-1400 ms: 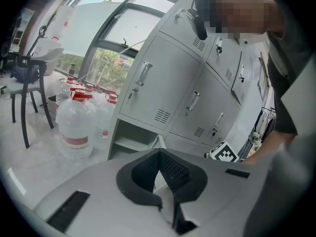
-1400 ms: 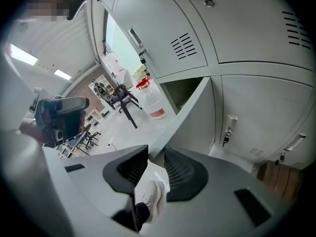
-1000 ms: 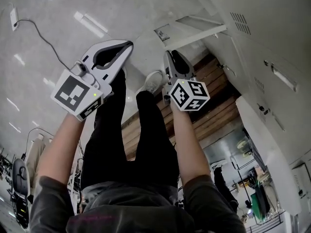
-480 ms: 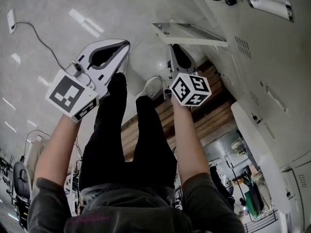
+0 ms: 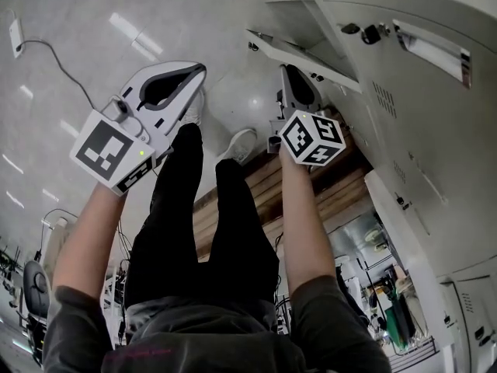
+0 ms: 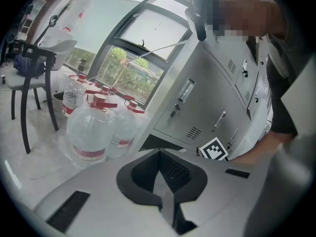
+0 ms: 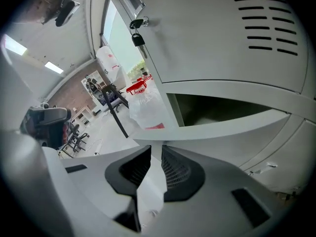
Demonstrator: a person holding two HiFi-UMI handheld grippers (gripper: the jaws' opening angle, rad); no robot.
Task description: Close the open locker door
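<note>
So the open locker door point(image 5: 307, 55) is sitting right off the tips of the right gripper point(image 5: 291, 70), basically dead ahead of its fingers point(image 7: 180, 169). Can't tell if they're actually touching it, though. Those jaws have just been closing in and are down to a narrow slit, with nothing pinched between them, just pale background showing through the gap. The door's swung out from the lockers point(image 5: 435, 130), and in the head view you see it edge-on: a long thin slab whose long axis runs from the locker front out toward the upper left, free end pointing out over the floor. In the right gripper view its edge is a long band lying straight across just past the fingertips, with the dark open compartment point(image 7: 217, 107) right behind it. The left gripper point(image 5: 200, 71) hangs off to the left of the right one, well apart from the door, fingers pressed together on nothing.
</note>
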